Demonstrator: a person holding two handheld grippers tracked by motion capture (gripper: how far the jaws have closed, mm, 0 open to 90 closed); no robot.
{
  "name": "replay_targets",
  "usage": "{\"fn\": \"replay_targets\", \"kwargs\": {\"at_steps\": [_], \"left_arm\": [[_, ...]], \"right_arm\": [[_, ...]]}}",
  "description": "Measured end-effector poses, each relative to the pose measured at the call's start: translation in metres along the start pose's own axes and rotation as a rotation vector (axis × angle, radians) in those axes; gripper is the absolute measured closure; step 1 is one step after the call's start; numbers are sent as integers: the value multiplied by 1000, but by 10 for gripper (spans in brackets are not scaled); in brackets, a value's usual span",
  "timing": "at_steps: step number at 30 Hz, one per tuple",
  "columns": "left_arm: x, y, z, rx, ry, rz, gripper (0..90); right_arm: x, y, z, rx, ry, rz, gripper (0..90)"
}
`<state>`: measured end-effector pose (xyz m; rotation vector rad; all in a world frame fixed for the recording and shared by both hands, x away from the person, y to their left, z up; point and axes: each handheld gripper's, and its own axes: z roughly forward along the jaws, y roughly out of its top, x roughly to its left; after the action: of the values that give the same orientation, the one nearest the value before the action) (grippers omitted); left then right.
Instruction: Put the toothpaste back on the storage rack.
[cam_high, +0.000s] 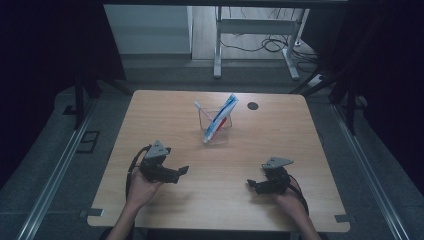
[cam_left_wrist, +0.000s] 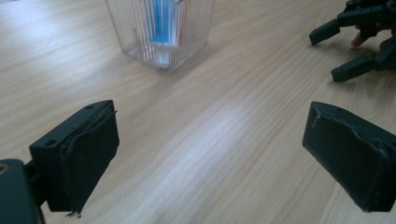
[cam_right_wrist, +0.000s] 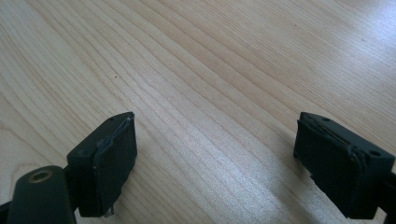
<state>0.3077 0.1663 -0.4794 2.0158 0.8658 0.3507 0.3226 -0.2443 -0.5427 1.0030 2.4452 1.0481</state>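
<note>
Two grippers rest low on the light wooden table (cam_high: 165, 112), near side. High view: left gripper (cam_high: 181, 171) and right gripper (cam_high: 251, 184) well apart; clear ribbed plastic cup (cam_high: 216, 131) stands farther back at centre, holding a blue-and-white tube (cam_high: 223, 115). Left gripper view: fingers (cam_left_wrist: 79, 156) spread wide, empty; cup ahead. Right gripper view: fingers (cam_right_wrist: 105, 161) wide apart, empty, over bare wood.

Dim high view with dark edges, brighter gripper views, soft sheen on the wood, slight blur
</note>
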Motion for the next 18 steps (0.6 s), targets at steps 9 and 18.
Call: {"fn": "replay_targets", "kwargs": {"at_steps": [9, 18], "left_arm": [[0, -29, -7, 7, 29, -33, 39], [0, -53, -5, 31, 50, -56, 40]], "right_arm": [[0, 0, 0, 0, -4, 3, 130], [1, 0, 0, 0, -7, 3, 131]]}}
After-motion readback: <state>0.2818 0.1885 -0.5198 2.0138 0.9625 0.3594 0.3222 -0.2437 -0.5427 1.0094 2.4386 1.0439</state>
